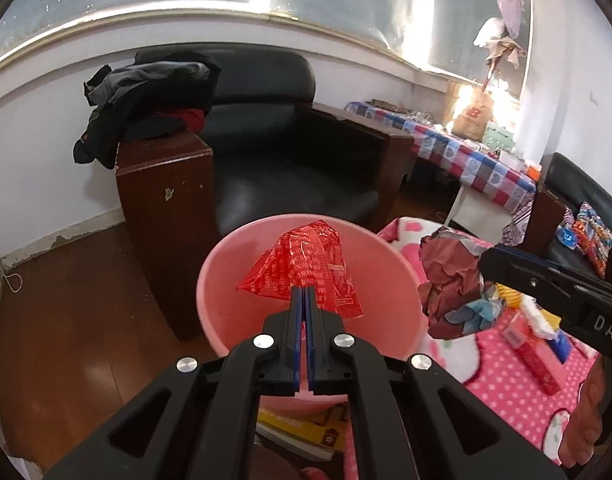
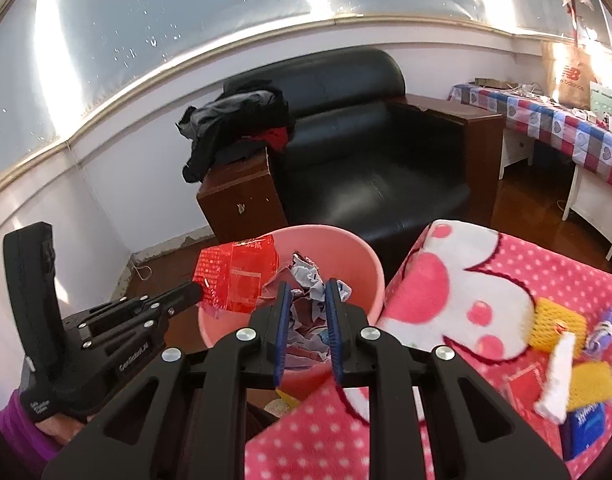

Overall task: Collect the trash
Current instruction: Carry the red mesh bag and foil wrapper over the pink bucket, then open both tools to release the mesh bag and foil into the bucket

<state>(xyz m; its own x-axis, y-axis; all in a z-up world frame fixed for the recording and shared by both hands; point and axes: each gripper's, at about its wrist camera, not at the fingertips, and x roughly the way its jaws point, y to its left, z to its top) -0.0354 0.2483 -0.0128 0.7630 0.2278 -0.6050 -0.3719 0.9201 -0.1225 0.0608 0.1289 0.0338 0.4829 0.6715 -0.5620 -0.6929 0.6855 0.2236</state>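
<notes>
We've both loads over pink bucket (image 1: 390, 280); left gripper (image 1: 304, 292) clenched on red wrapper (image 1: 306, 264), centred above opening; right gripper (image 2: 308, 284) grasping crumpled paper wad (image 2: 306, 304), nearer rim.

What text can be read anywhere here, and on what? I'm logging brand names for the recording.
"DAS", cut off at the frame edge: right gripper body.
"new balance" with NB logo: brown paper bag.
White print on the red plastic wrapper: too small to read.
Lettering on the left gripper body and handle: blurred.
Blue packet: blurred.
</notes>
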